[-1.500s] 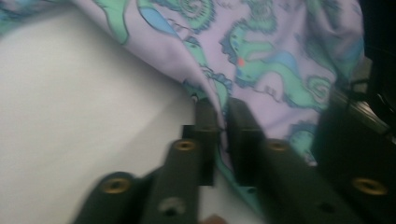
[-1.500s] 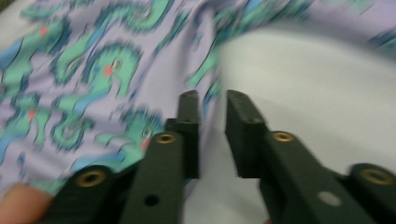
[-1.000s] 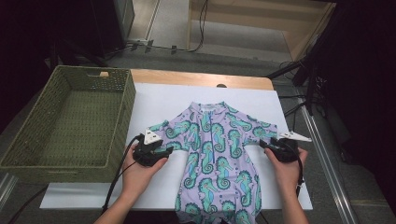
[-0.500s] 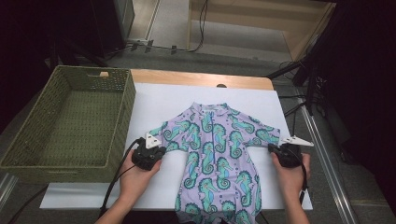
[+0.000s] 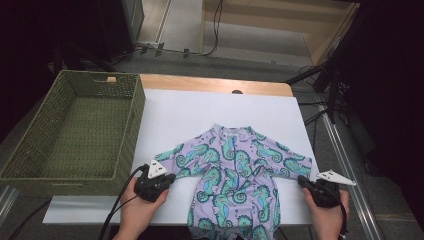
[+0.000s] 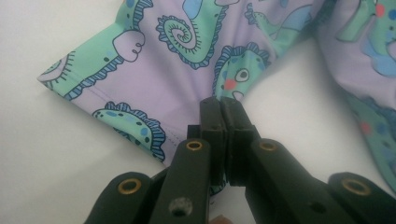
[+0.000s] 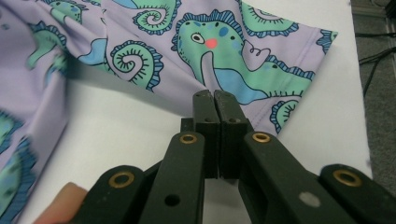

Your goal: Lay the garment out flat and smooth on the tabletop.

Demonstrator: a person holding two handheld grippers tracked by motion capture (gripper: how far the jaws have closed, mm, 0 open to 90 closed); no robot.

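Two grippers at the near edge, one per hand. Left gripper (image 5: 161,180): jaws clamped together on the lower hem of the left sleeve (image 6: 140,88). Right gripper (image 5: 306,184): jaws clamped together on the lower hem of the right sleeve (image 7: 243,60). One garment, a lilac seahorse-print baby suit (image 5: 235,185), flat on one white sheet (image 5: 200,112), two sleeves spread out, lower end hanging off the near edge. One green woven basket (image 5: 75,127) left. Wooden bench (image 5: 215,84) strip far.

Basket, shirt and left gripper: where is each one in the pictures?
Basket (image 5: 131,131): high view, on its right wall.
Shirt (image 5: 235,172): high view, on its chest.
Left gripper (image 6: 220,108): left gripper view, at its jaw tips.
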